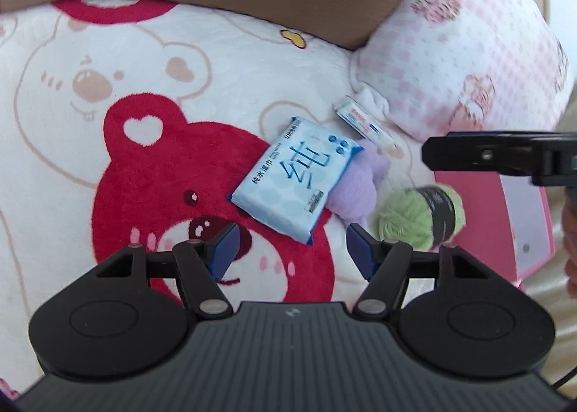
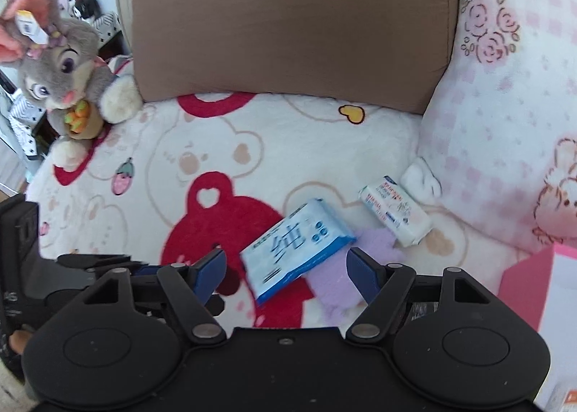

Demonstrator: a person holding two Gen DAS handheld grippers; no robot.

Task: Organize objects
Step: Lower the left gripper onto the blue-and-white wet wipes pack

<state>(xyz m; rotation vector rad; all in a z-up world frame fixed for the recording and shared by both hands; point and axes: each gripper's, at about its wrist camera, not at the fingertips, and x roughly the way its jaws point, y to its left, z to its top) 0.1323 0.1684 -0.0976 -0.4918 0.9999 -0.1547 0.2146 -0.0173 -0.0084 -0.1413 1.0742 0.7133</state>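
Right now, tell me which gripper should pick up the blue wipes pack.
Probably the right gripper: it is open with the blue wipes pack lying between its fingers. The left gripper is open too, but the pack sits further ahead of it.

The blue wet-wipe pack (image 1: 296, 175) covered part of the lilac fluffy cloth (image 1: 355, 192) beneath it. My pink box (image 1: 505, 224) ran off the right edge. The small white packet's (image 2: 395, 210) print was too blurred to read.
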